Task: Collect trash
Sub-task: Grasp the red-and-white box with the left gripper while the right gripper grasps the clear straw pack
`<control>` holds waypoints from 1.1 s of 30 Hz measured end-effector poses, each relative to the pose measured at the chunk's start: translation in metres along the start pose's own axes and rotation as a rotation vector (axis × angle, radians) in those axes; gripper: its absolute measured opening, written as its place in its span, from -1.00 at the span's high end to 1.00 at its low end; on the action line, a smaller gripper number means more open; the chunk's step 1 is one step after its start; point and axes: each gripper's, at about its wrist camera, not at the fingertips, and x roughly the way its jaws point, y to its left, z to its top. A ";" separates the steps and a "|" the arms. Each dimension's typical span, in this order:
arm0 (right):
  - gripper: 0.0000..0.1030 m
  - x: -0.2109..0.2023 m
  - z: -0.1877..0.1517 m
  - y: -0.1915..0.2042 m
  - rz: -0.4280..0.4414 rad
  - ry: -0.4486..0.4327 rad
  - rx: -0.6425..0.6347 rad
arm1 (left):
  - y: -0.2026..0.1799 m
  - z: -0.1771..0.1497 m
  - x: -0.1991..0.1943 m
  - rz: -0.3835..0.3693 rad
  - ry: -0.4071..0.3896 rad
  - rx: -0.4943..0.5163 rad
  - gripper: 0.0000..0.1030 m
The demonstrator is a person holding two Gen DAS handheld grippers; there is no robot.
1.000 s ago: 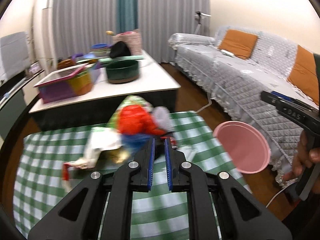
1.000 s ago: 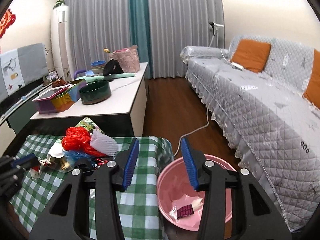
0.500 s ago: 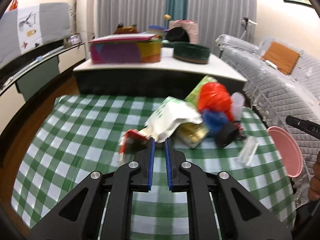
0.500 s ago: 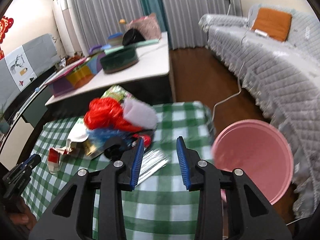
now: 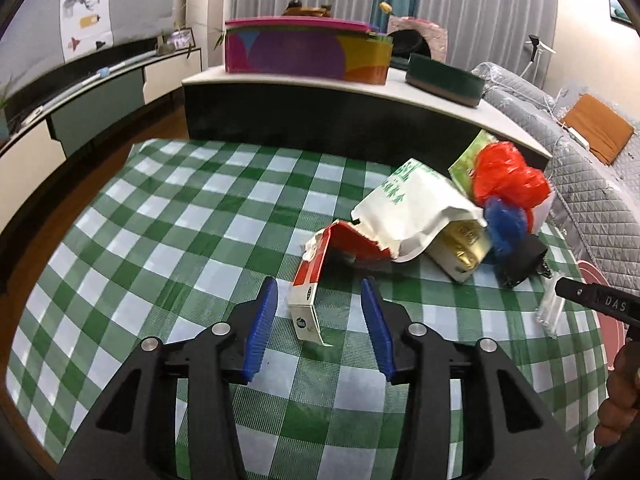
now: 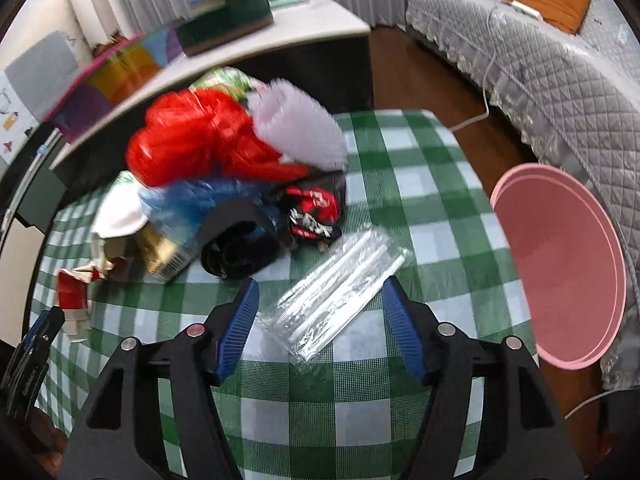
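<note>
A heap of trash lies on the green checked tablecloth [image 5: 168,240]. My left gripper [image 5: 318,292] hovers over a torn red-and-white carton [image 5: 316,276]; its jaws are opening, the carton's near end lies between them, untouched. My right gripper [image 6: 318,292] is also opening, astride a clear plastic wrapper [image 6: 340,284] that lies flat, unpressed. Further back are a white paper bag [image 5: 412,208], a red plastic bag [image 6: 200,140], a blue bag [image 6: 188,196], a gold box [image 5: 460,248] and a black wrapper [image 6: 240,248]. A pink basin [image 6: 560,264] sits off the table's right side.
A low white-topped table [image 5: 360,84] behind carries a colourful box [image 5: 304,54] and a dark green bowl [image 5: 444,78]. A grey quilted sofa [image 6: 540,60] with orange cushions runs along the right. A cable [image 6: 472,120] lies on the wooden floor.
Both grippers dropped toward the table and their jaws spread. The left swung to the carton; the right moved from the basin to the clear wrapper.
</note>
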 end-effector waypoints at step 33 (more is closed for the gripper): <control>0.89 -0.054 -0.014 -0.048 0.086 -0.096 -0.149 | -0.013 -0.012 -0.015 0.033 -0.005 -0.001 0.88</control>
